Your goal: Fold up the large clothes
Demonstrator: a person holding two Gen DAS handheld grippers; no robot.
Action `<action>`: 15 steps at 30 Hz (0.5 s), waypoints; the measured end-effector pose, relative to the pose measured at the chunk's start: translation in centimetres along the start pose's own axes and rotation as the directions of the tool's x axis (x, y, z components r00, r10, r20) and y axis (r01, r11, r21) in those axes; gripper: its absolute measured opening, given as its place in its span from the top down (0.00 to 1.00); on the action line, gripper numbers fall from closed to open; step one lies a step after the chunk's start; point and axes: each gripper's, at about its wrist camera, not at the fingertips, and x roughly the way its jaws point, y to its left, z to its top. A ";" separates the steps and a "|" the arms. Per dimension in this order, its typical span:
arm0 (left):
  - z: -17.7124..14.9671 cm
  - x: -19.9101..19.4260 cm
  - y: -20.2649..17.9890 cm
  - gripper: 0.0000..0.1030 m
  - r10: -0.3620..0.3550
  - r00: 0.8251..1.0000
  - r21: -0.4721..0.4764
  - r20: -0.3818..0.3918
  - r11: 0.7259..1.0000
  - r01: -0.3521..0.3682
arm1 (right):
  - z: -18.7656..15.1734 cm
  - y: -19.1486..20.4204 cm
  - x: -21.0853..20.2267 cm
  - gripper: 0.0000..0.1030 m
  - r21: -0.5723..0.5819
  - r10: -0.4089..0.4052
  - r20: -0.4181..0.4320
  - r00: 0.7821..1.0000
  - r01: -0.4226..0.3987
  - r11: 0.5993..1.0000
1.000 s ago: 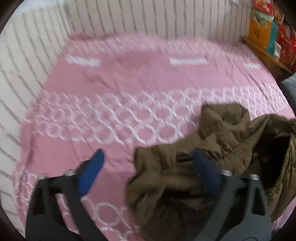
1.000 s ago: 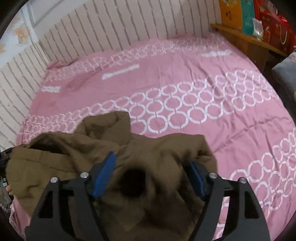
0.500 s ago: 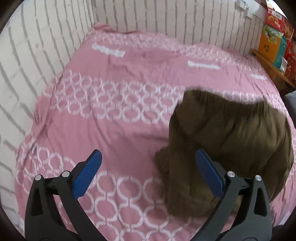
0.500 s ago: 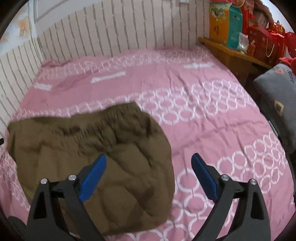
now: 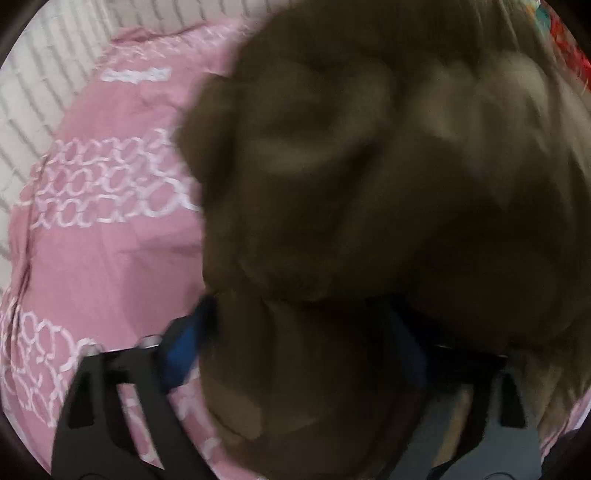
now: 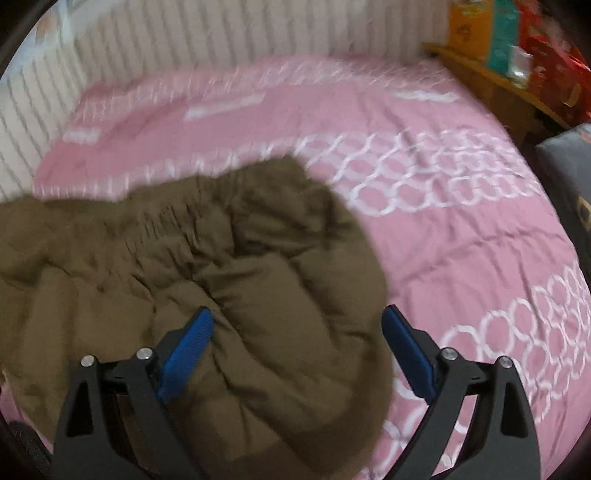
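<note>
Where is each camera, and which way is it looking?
Left wrist view: sits on the left tool, looking down along its blue-padded fingers into the puffy olive-brown jacket; its jaws are closing with jacket between them.
Right wrist view: sits on the right tool, looking down over its blue-padded fingers at the jacket; its jaws are closing, pads not pressing yet.
Both views share the jacket and the pink bedspread with white rings.

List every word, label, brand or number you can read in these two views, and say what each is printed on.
No text can be read.
Boxes on the shelf: printing too blurred to read.
Grey cushion: a mark at its edge, too cut off to read.
White patches on the pink bedspread: blurred, no readable lettering.
Brown jacket: no label visible.
</note>
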 end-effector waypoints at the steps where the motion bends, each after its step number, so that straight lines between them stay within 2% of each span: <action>1: 0.1 0.7 -0.6 0.48 0.020 1.000 0.015 0.002 1.000 -0.020 | -0.2 0.5 0.7 0.43 -0.025 0.001 -0.010 1.000 -0.001 1.000; 2: 0.2 0.8 -0.7 0.61 0.044 0.999 0.014 0.007 0.999 -0.044 | -0.4 1.1 1.0 0.54 -0.048 -0.013 0.003 1.000 0.013 0.999; 3: 0.4 0.4 -0.5 0.83 0.071 0.997 -0.002 0.015 0.997 -0.071 | -0.5 1.3 0.6 0.74 -0.060 -0.027 0.032 0.999 0.029 0.998; 4: 0.8 -0.8 0.2 0.89 0.073 0.997 -0.048 0.038 0.996 -0.071 | -0.4 1.2 -0.7 0.83 -0.044 -0.027 0.103 0.994 0.032 0.999; 6: 1.6 -2.8 1.5 0.89 0.074 0.993 -0.102 0.097 0.993 -0.064 | 0.0 -0.3 -3.4 0.86 0.044 -0.011 0.237 0.971 0.001 0.999; 7: 2.2 -2.8 1.9 0.88 0.087 0.991 -0.097 0.102 0.992 -0.077 | 0.6 -1.6 -4.9 0.86 0.108 -0.024 0.314 0.949 -0.011 0.994; 8: 2.9 -2.1 2.1 0.87 0.092 0.992 -0.088 0.084 0.993 -0.084 | 1.1 -2.3 -5.4 0.86 0.145 -0.046 0.348 0.936 -0.005 0.989; 9: 3.6 -0.3 2.3 0.86 0.086 0.996 -0.081 0.037 0.993 -0.083 | 2.2 -3.2 -5.0 0.86 0.182 -0.070 0.342 0.937 0.006 0.983; 10: 3.8 0.9 2.4 0.85 0.097 0.995 -0.084 0.006 0.992 -0.096 | 3.1 -3.6 -3.9 0.85 0.195 -0.068 0.300 0.952 0.009 0.981; 11: 4.0 2.1 2.4 0.84 0.107 0.994 -0.092 -0.030 0.990 -0.109 | 4.1 -3.8 -1.5 0.83 0.208 -0.062 0.192 0.979 0.021 0.978; 12: 3.7 3.2 2.6 0.83 0.103 0.992 -0.116 -0.070 0.987 -0.111 | 4.6 -3.9 0.2 0.76 0.215 -0.066 0.108 0.992 0.042 0.976; 13: 3.5 3.3 2.5 0.83 0.106 0.991 -0.124 -0.079 0.986 -0.115 | 5.0 -3.7 2.1 0.68 0.222 -0.054 -0.007 0.999 0.054 0.974; 14: 3.1 2.9 2.4 0.82 0.117 0.990 -0.123 -0.077 0.984 -0.126 | 5.2 -3.5 2.4 0.68 0.222 -0.048 -0.032 0.998 0.054 0.974; 15: 2.7 2.4 2.2 0.79 0.131 0.989 -0.114 -0.068 0.984 -0.138 | 5.2 -3.1 1.2 0.66 0.213 -0.063 0.009 0.998 0.060 0.975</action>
